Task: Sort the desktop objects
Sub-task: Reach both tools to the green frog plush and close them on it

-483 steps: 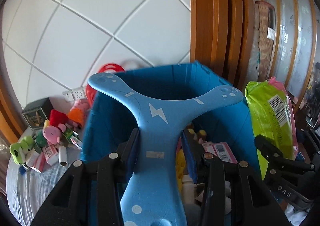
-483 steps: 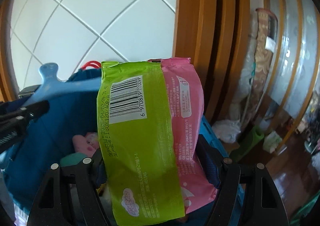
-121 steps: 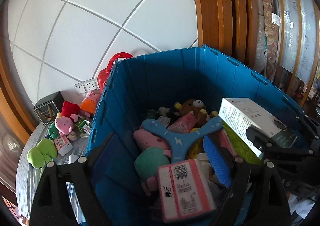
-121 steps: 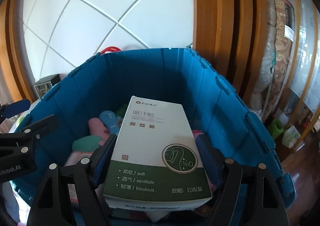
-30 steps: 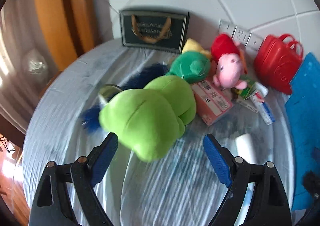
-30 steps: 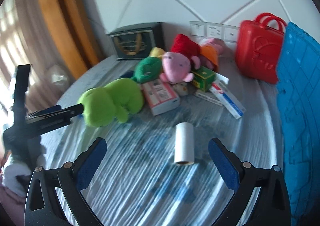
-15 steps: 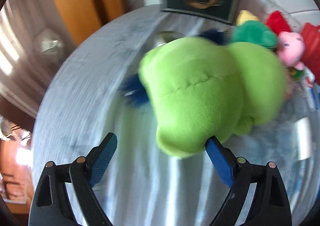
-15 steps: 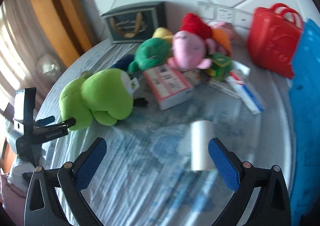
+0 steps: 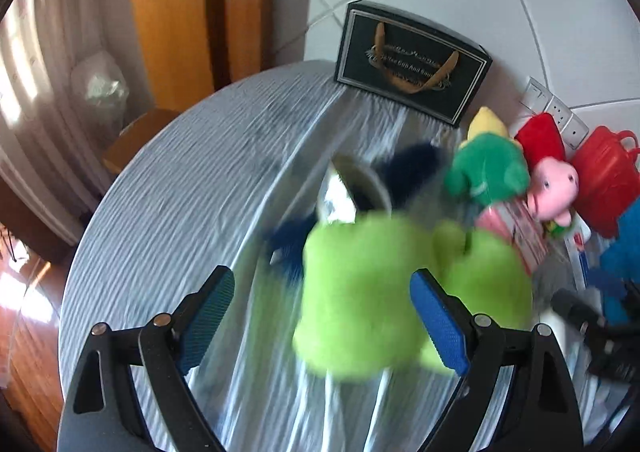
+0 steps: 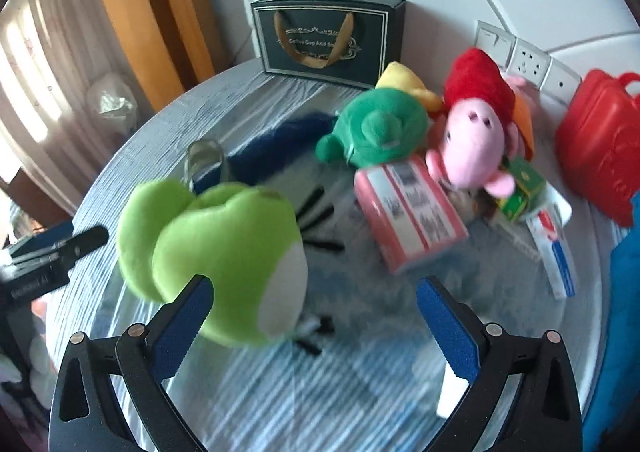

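On the round desk (image 10: pixel 280 404) under a grey striped cloth, the left gripper (image 9: pixel 324 316) stands spread wide, its right pad against the lime-green plush toy (image 10: pixel 216 260), nothing pinched. The right gripper (image 10: pixel 316 322) is equally spread and empty, the toy lying at its left pad. Further right lie a dark green plush (image 10: pixel 376 128), a pink barcode box (image 10: pixel 412 212), a pink pig plush (image 10: pixel 472 144) and a red plastic case (image 10: pixel 596 144).
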`<state>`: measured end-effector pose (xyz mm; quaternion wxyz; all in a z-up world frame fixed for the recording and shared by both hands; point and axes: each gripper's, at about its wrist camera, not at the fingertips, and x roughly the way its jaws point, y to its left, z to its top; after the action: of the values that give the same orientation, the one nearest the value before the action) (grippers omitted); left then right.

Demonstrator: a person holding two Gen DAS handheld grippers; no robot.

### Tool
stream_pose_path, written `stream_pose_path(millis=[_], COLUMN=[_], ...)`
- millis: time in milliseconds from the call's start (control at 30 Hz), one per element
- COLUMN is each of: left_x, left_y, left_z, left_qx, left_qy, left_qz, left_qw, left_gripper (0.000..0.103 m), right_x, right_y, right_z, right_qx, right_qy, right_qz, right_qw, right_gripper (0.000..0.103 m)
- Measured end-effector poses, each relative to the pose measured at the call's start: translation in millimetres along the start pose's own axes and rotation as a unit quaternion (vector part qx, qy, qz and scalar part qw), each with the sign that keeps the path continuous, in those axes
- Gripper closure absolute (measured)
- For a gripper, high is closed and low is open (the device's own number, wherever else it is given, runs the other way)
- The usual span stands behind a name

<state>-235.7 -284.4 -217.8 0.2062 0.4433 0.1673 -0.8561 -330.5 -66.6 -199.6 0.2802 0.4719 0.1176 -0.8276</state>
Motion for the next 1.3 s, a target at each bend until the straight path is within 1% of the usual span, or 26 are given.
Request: stream_pose_path(millis=[33,67,133,200,233,267,300,367,433,500,567,600,667,733,767,833,867,933,1000,1033,1067,1133,1200,1300], left_x=[9.6,23.7,41.3,32.1,21.9,9.9,4.6,-8.6,-18.4,-27.8,-36.3,-42.8,-60.6,-79.0,-89.5,-101.8,-102.7,-97.4,-84.2,-77.6,-70.2,-56.4,-48.6,-47.1], left_y=[-6.0,-15.0,-22.1,-20.7,-19.2,-14.7,-11.9,-4.5,1.1,4.7,8.8,11.7,18.0,27.0,32.0,34.8,31.6,23.4,15.6,10.6,4.5,-1.2,2.2,9.2], left_z=[8.4,14.8,9.7,-4.1,-14.3,-29.0,-36.8,-58.1,-82.2,-98.1,-112.8,-119.4,-127.4,-130.4,-130.5,-129.3,-130.8,-136.2,-147.8,-156.1,-167.5,-186.8,-197.5,-202.4], left_qx=[0.006,0.029,0.052,0.062,0.063,0.064,0.065,0.070,0.087,0.103,0.118,0.126,0.132,0.121,0.110,0.096,0.100,0.104,0.099,0.104,0.116,0.130,0.124,0.114], left_qy=[0.006,0.023,0.051,0.045,0.037,0.035,0.035,0.039,0.052,0.060,0.068,0.071,0.064,0.048,0.039,0.023,0.022,0.031,0.056,0.070,0.082,0.101,0.108,0.109], left_qz=[0.009,0.023,0.039,0.023,0.011,-0.004,-0.012,-0.029,-0.041,-0.048,-0.054,-0.058,-0.070,-0.078,-0.085,-0.090,-0.088,-0.086,-0.094,-0.092,-0.086,-0.063,-0.051,-0.053], left_qw=[0.9999,0.9991,0.9966,0.9968,0.9973,0.9973,0.9972,0.9964,0.9940,0.9918,0.9891,0.9878,0.9868,0.9885,0.9895,0.9910,0.9909,0.9905,0.9890,0.9879,0.9861,0.9844,0.9851,0.9860], left_gripper=[0.012,0.012,0.012,0.012,0.012,0.012,0.012,0.012,0.012,0.012,0.012,0.012,0.012,0.012,0.012,0.012,0.012,0.012,0.012,0.012,0.012,0.012,0.012,0.012], right_x=[3.5,7.1,9.8,4.6,2.7,0.1,-2.1,-5.1,-8.1,-7.1,-0.4,4.8,7.7,3.4,0.7,-2.3,-4.7,-12.6,-18.9,-21.8,-24.5,-35.8,-47.7,-56.7], right_y=[1.4,3.5,7.2,11.4,12.9,14.6,16.3,18.7,22.3,32.0,44.9,52.2,61.4,65.3,64.2,62.2,61.7,64.0,63.4,63.2,61.7,52.9,45.4,41.8], right_z=[5.6,10.5,16.3,14.4,12.7,10.6,8.4,5.1,0.4,-7.0,-17.4,-26.6,-50.7,-80.0,-96.8,-124.3,-136.2,-154.4,-167.6,-171.3,-176.1,-186.6,-192.2,-194.3], right_qx=[0.003,0.007,0.017,0.020,0.019,0.016,0.013,0.017,0.029,0.040,0.040,0.038,0.038,0.046,0.056,0.074,0.077,0.072,0.073,0.072,0.070,0.086,0.093,0.094], right_qy=[-0.002,-0.001,0.004,0.004,0.004,0.004,0.006,0.009,0.008,0.012,0.025,0.039,0.057,0.065,0.073,0.094,0.099,0.098,0.099,0.099,0.098,0.089,0.078,0.070], right_qz=[-0.005,-0.009,-0.014,-0.011,-0.010,-0.013,-0.018,-0.025,-0.021,-0.014,-0.015,-0.017,-0.017,-0.002,0.015,0.042,0.048,0.047,0.043,0.034,0.023,0.023,0.022,0.019], right_qw=[1.000,1.000,1.000,1.000,1.000,1.000,1.000,1.000,0.999,0.999,0.999,0.998,0.998,0.997,0.996,0.992,0.991,0.992,0.992,0.992,0.992,0.992,0.992,0.993], right_gripper=[0.000,0.000,0.000,0.000,0.000,0.000,0.000,0.000,0.000,0.000,0.000,0.000,0.000,0.000,0.000,0.000,0.000,0.000,0.000,0.000,0.000,0.000,0.000,0.000])
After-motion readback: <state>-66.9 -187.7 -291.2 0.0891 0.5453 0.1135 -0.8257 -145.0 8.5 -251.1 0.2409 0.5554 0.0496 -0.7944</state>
